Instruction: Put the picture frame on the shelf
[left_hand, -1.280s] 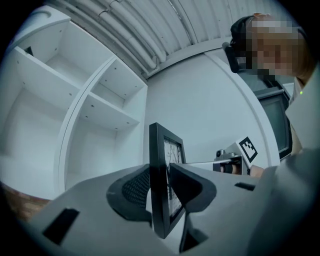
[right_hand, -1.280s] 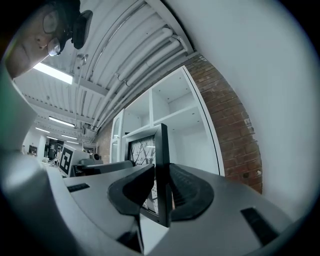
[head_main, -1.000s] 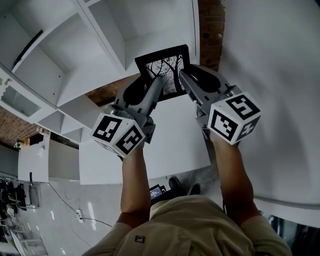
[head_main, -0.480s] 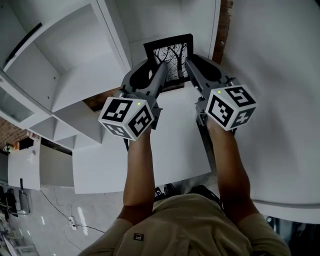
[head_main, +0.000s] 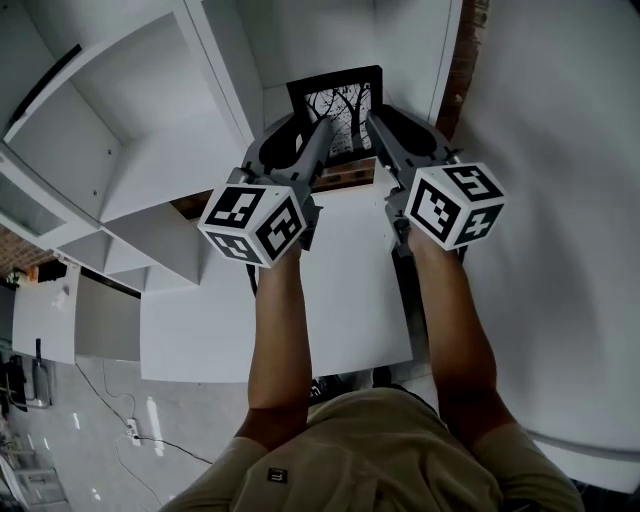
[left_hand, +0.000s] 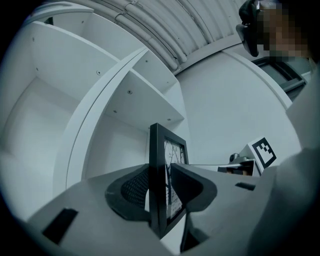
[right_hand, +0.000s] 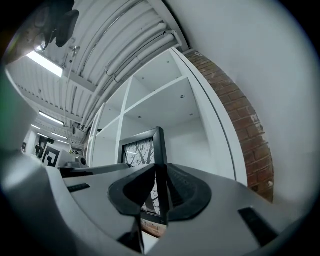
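A black picture frame (head_main: 340, 103) with a bare-tree print is held upright between both grippers, at the mouth of a white shelf compartment (head_main: 400, 50). My left gripper (head_main: 322, 135) is shut on the frame's left edge. My right gripper (head_main: 374, 128) is shut on its right edge. In the left gripper view the frame (left_hand: 159, 165) stands edge-on between the dark pads (left_hand: 131, 189) of the gripper (left_hand: 161, 192). In the right gripper view the frame (right_hand: 141, 149) is pinched by its side rail in the gripper (right_hand: 161, 192), and the shelf compartment (right_hand: 187, 137) lies behind it.
The white shelf unit has several open cubbies to the left (head_main: 120, 90) with a thin divider (head_main: 222, 75) between them. A brick wall strip (head_main: 466, 55) runs along the unit's right side, next to a plain white wall (head_main: 560, 180). The floor with a cable (head_main: 130, 430) lies far below.
Both grippers have carried the frame forward and further into the shelf compartment. The frame now sits squarer to the opening. Both grips are unchanged.
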